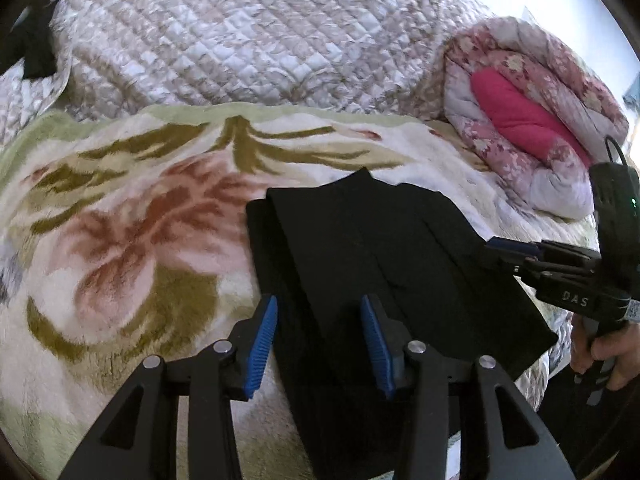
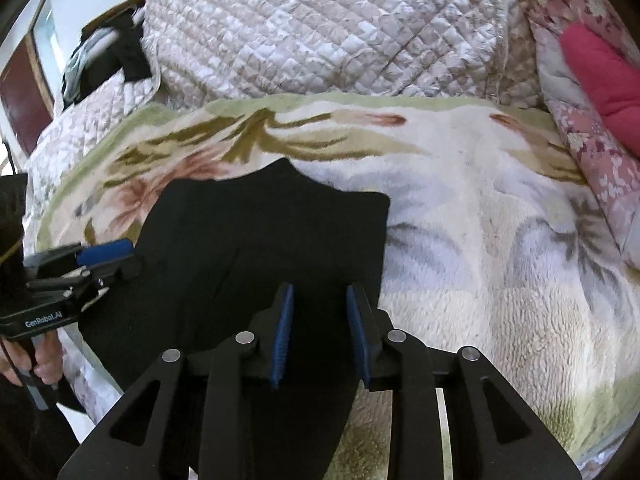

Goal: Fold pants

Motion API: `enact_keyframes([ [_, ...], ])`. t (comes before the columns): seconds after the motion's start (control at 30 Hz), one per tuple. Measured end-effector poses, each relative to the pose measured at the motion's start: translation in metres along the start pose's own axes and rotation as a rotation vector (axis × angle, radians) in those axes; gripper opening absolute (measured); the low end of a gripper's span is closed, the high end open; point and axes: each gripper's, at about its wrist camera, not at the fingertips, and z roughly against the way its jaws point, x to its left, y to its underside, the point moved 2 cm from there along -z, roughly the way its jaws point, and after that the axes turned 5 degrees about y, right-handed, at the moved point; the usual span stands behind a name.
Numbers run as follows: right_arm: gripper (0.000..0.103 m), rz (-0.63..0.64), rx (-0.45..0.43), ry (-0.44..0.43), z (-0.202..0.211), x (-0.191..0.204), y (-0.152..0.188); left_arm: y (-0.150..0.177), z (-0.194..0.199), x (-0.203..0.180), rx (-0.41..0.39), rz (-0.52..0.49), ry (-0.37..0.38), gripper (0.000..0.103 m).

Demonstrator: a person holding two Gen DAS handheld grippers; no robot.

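Observation:
Black pants point(image 1: 372, 264) lie folded flat on a fleece floral blanket point(image 1: 120, 216); they also show in the right wrist view point(image 2: 256, 240). My left gripper point(image 1: 318, 320) is open, its blue pads above the near left part of the pants, holding nothing. My right gripper point(image 2: 320, 312) is open above the near right edge of the pants, also empty. The right gripper shows in the left wrist view point(image 1: 516, 252) at the pants' right edge. The left gripper shows in the right wrist view point(image 2: 108, 258) at the pants' left edge.
A quilted beige bedspread point(image 1: 248, 32) lies behind the blanket. A rolled pink floral duvet point(image 1: 532, 120) with a magenta lining sits at the right. Dark clothing point(image 2: 120, 52) hangs at the far left. The blanket point(image 2: 500, 240) extends to the right of the pants.

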Motion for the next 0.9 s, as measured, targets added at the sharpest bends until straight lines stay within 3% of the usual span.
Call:
enact_keyframes([
  [0.23, 0.028, -0.095, -0.039, -0.007, 0.008, -0.018, -0.005, -0.006, 0.009, -0.005, -0.036, 0.002, 0.01, 0.047],
  [0.47, 0.028, -0.021, -0.032, -0.04, 0.003, 0.004, -0.007, -0.009, 0.004, -0.026, -0.037, -0.065, 0.03, 0.047],
  [0.6, 0.028, 0.026, 0.005, -0.03, -0.007, 0.014, -0.005, -0.002, -0.005, -0.026, -0.008, -0.094, -0.018, 0.048],
  [0.9, 0.028, 0.039, -0.037, -0.063, 0.009, 0.019, -0.005, -0.004, 0.002, -0.023, -0.01, -0.071, -0.028, 0.047],
])
